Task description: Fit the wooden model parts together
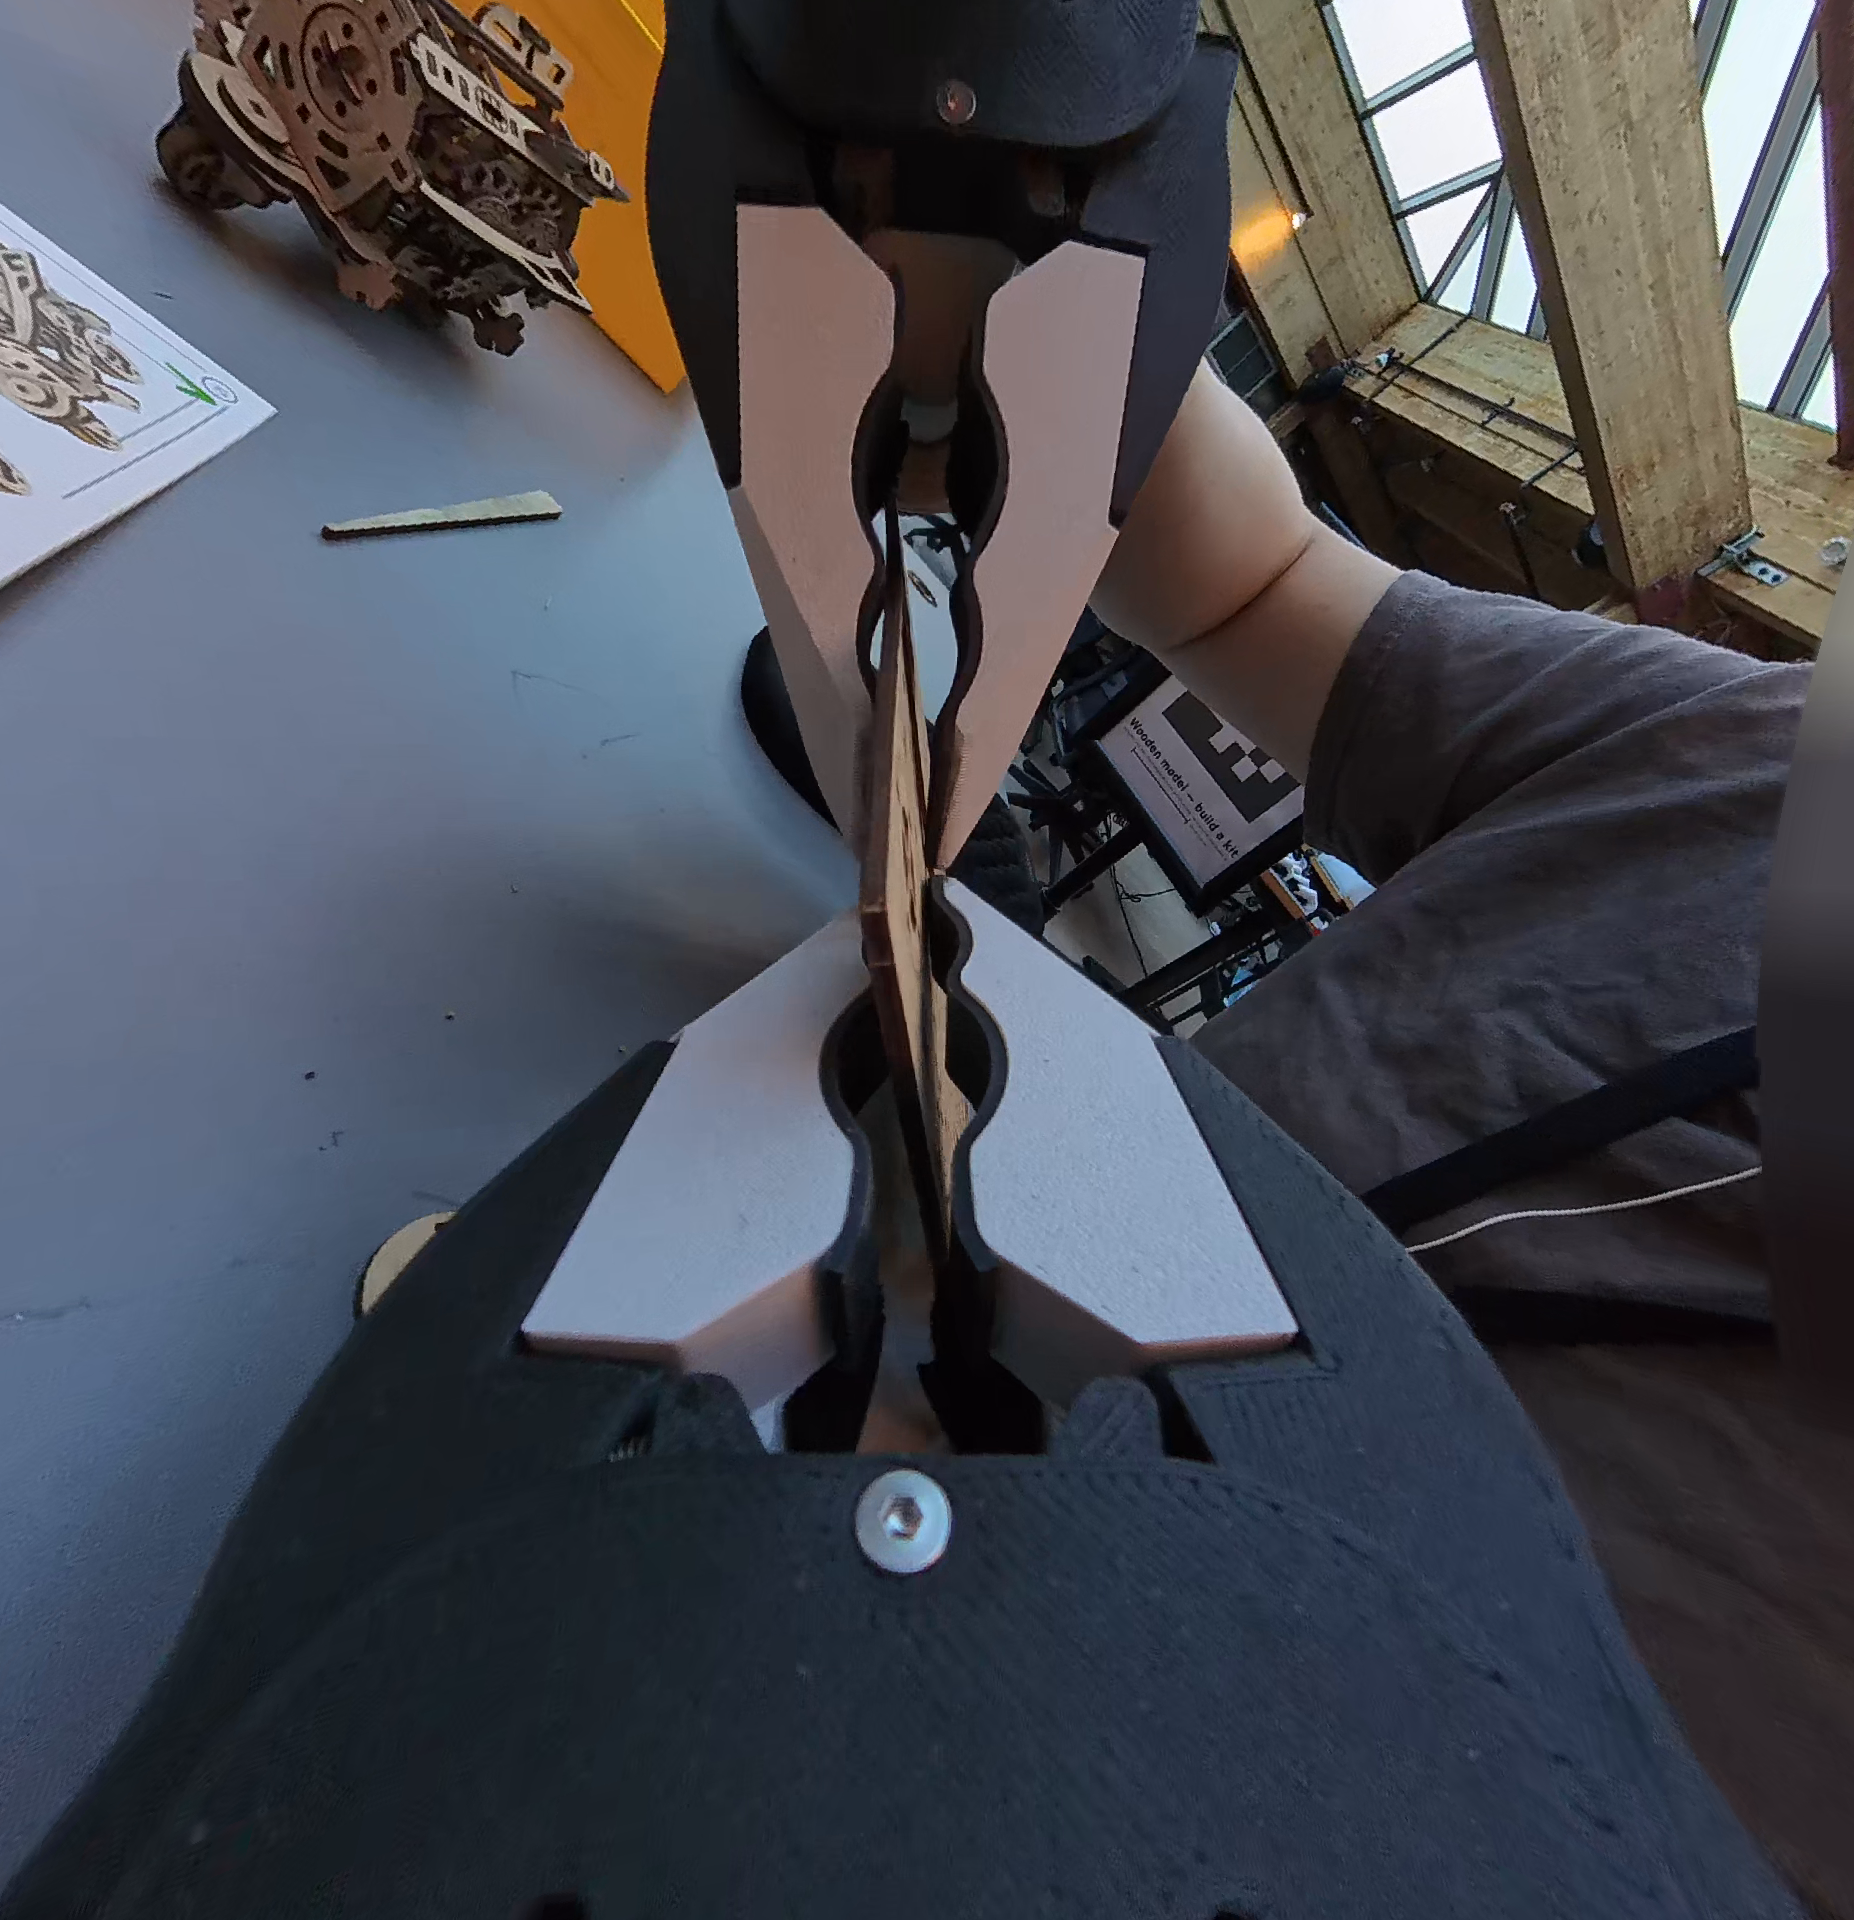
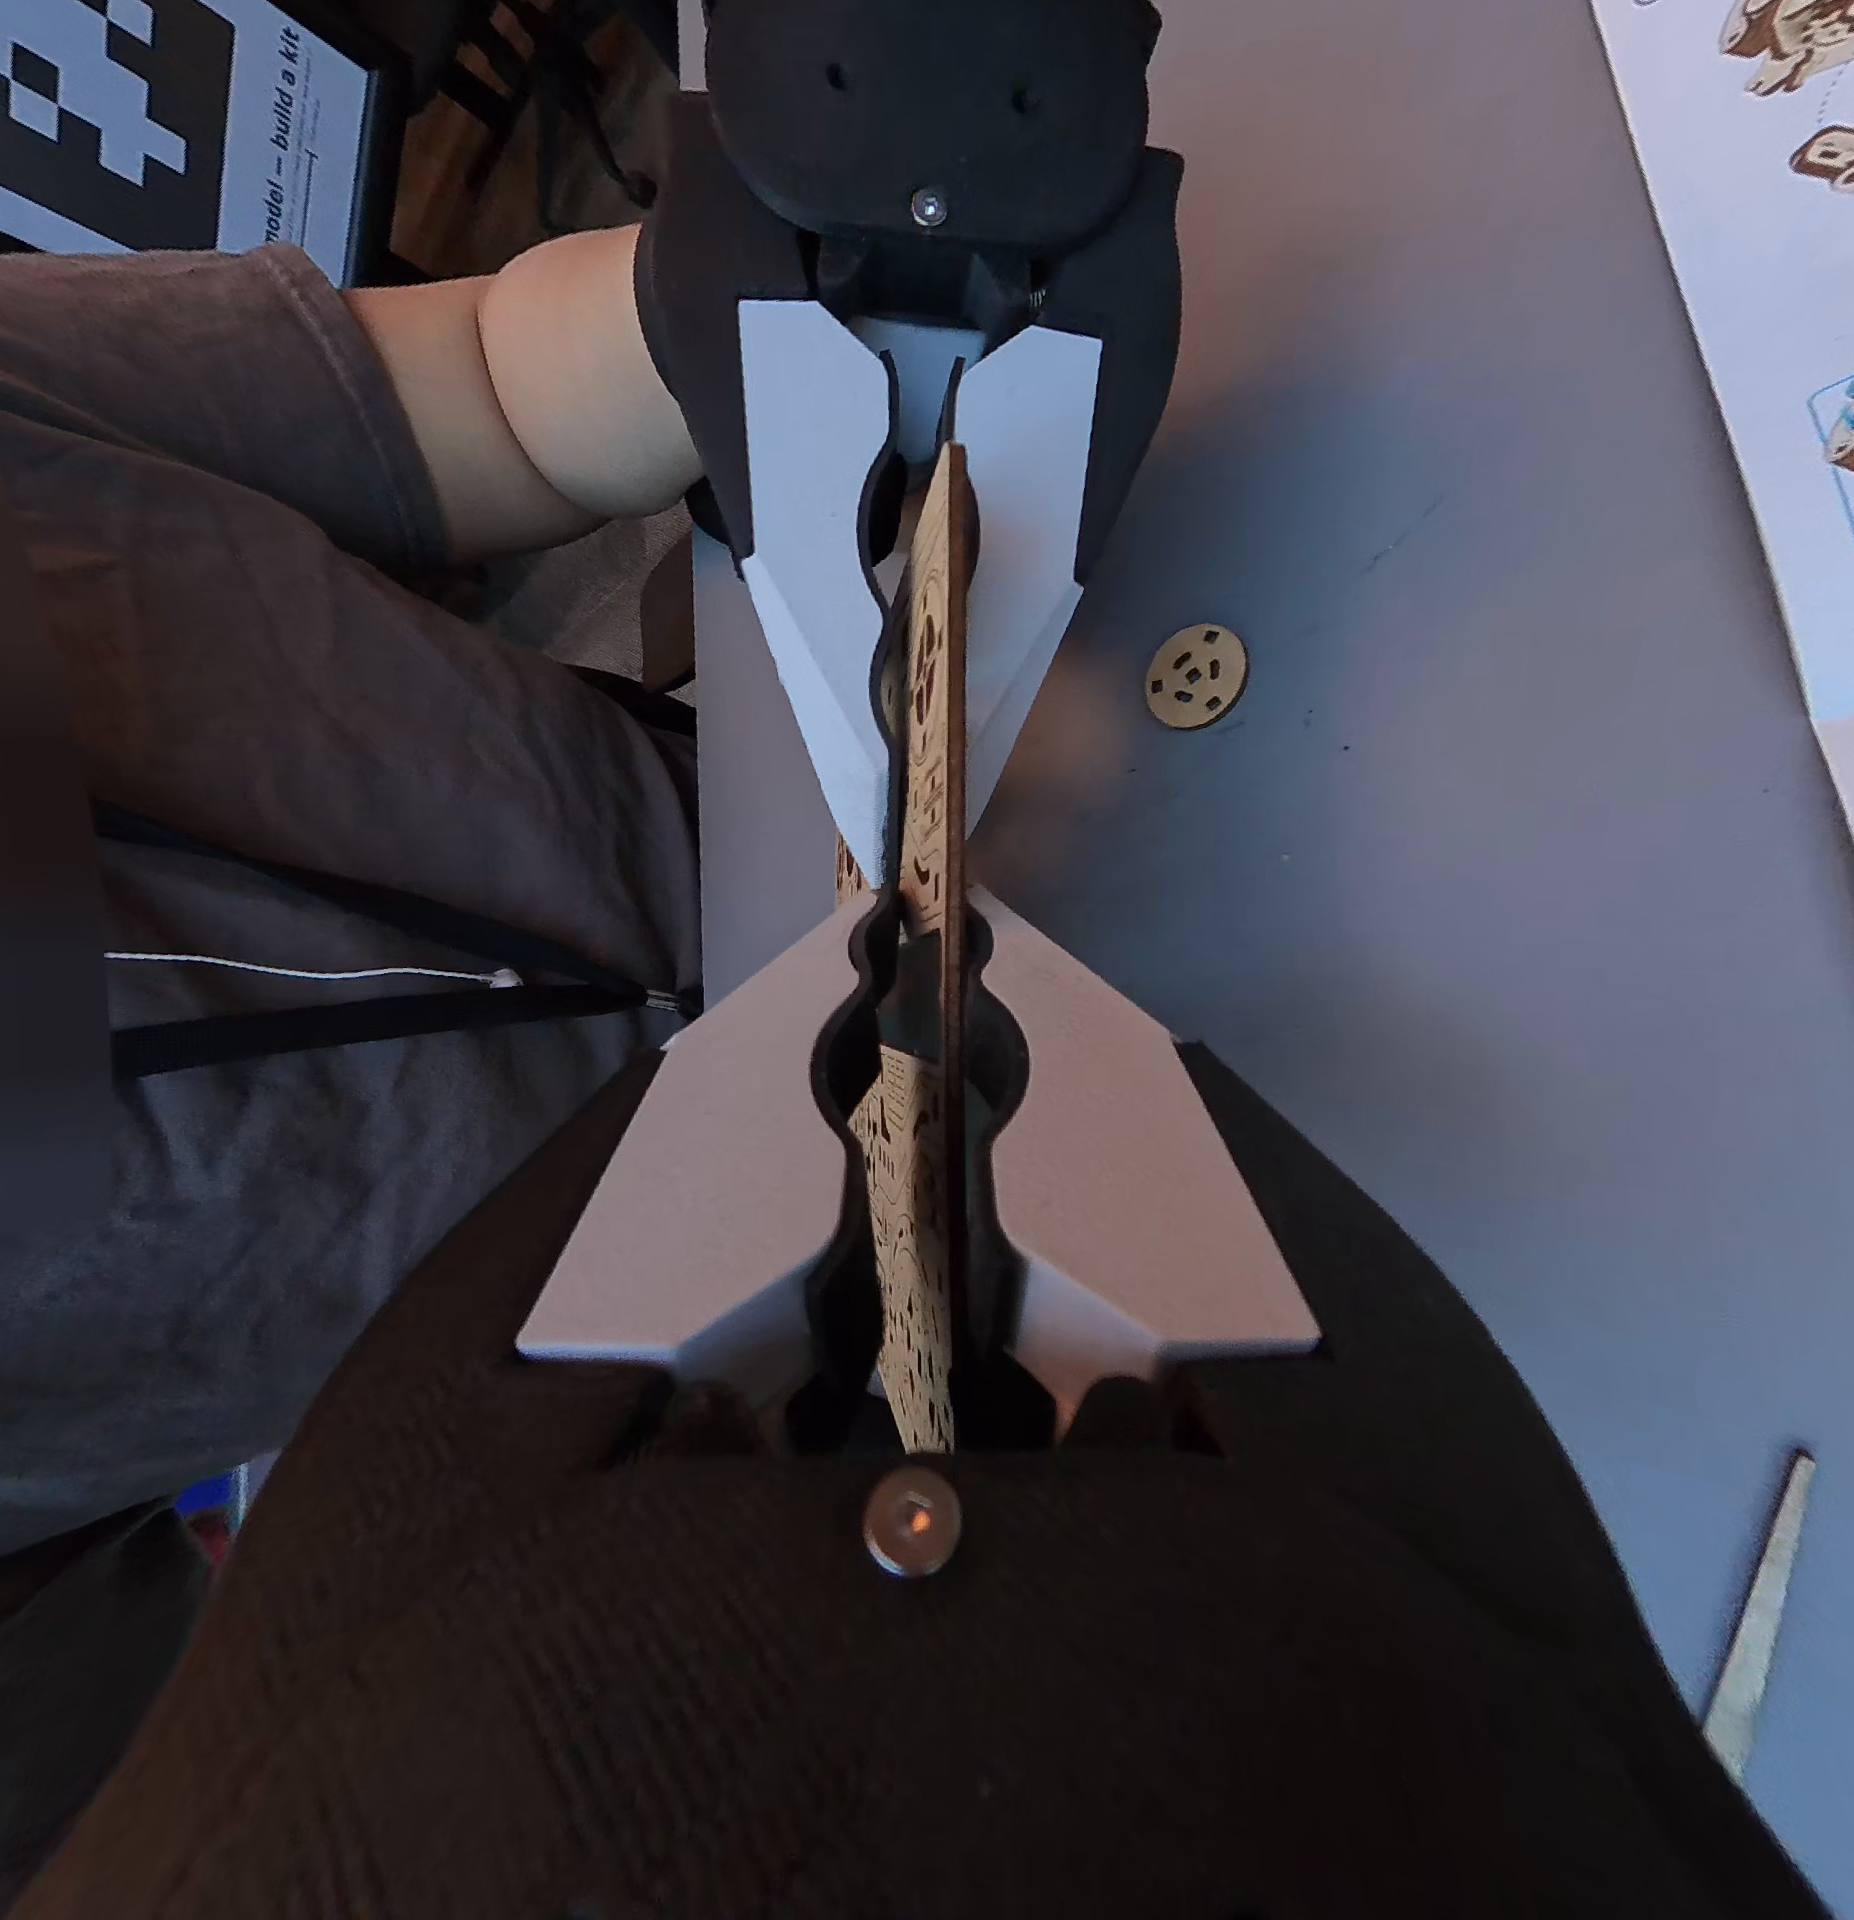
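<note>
- Edge-on, the thin laser-cut plywood sheet is clamped between the left hand-held gripper at 6 o'clock and the right hand-held gripper at 12; its cut-outs are barely readable.
- Grey desk below.

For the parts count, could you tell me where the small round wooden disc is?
In the right wrist view, the round wooden disc lies flat on the grey table, right of the far hand-held gripper, apart from it.

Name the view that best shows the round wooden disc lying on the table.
Right wrist view: the round wooden disc lies in full view on the grey table, its cut-outs visible. In the left wrist view, only its edge peeks past the left gripper.
</note>
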Action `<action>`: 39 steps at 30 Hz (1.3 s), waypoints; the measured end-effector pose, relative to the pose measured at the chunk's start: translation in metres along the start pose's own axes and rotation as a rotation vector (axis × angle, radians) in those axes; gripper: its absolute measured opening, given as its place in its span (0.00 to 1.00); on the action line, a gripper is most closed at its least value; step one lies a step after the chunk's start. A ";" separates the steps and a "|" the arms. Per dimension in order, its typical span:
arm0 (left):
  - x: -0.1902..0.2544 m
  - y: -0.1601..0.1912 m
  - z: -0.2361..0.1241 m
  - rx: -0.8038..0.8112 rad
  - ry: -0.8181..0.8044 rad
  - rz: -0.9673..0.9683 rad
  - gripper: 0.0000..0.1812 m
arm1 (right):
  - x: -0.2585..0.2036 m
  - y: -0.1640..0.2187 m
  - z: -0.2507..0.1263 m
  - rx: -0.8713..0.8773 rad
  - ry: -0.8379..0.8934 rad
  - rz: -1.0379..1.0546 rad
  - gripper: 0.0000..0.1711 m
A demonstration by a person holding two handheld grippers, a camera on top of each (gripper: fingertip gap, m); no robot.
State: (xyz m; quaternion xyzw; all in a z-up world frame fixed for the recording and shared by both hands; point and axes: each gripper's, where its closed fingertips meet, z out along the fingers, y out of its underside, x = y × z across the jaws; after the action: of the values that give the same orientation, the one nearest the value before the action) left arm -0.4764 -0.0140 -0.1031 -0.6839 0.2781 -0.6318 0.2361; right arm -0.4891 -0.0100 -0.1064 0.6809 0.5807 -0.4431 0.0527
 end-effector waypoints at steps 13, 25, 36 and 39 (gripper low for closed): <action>-0.001 0.000 0.000 -0.008 -0.014 0.000 0.00 | 0.004 0.001 0.000 0.007 0.048 -0.022 0.07; 0.000 -0.001 -0.002 -0.004 -0.020 0.015 0.00 | 0.001 -0.001 0.000 0.018 0.020 -0.002 0.06; -0.001 -0.001 -0.002 0.002 -0.023 0.001 0.00 | 0.002 -0.001 -0.001 0.018 0.037 -0.005 0.06; -0.002 -0.002 -0.002 0.005 -0.029 -0.004 0.00 | 0.003 -0.001 -0.001 0.018 0.047 -0.012 0.06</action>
State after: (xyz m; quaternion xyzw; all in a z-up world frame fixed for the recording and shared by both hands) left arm -0.4780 -0.0113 -0.1031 -0.6928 0.2717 -0.6232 0.2405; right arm -0.4900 -0.0067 -0.1073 0.6879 0.5819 -0.4328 0.0301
